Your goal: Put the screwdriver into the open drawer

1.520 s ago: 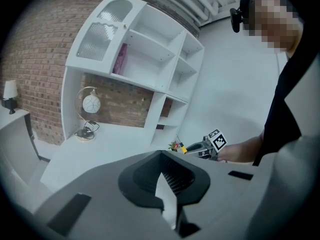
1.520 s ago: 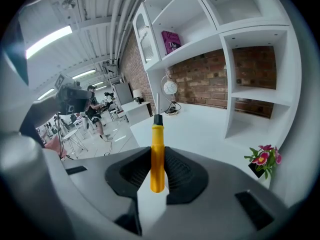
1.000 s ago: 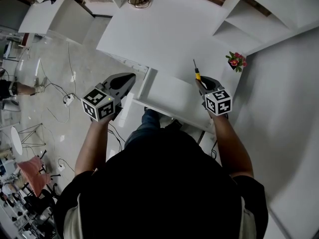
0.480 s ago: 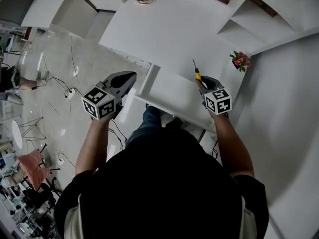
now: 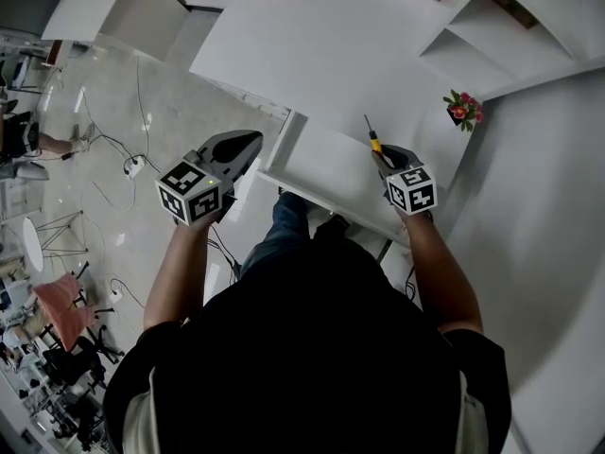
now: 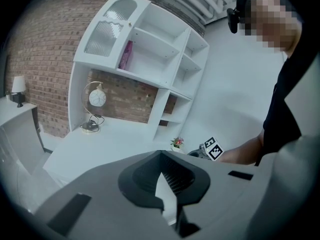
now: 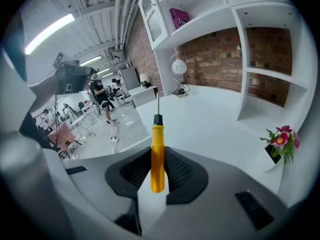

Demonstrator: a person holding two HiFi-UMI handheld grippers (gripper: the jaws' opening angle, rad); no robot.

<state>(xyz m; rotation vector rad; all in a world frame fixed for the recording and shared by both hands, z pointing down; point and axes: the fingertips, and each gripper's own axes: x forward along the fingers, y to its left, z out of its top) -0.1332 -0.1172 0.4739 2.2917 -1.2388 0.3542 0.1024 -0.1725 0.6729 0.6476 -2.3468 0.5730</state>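
A screwdriver with a yellow handle and a thin metal shaft stands upright between the jaws of my right gripper, which is shut on the handle. It hangs over the right end of the open white drawer, which is pulled out from the desk's front edge. My left gripper is held in the air left of the drawer, beyond its left end. Its jaws meet at the tips with nothing between them. The right gripper's marker cube shows in the left gripper view.
The white desk top lies behind the drawer, with a small pot of pink flowers at its right and a clock with cables at the back. White shelves rise at the right. Floor with cables and chairs lies to the left.
Both grippers hold nearly the same places, and the screwdriver stays in the right one. The head view has drifted a little, so the desk and drawer sit slightly further right.
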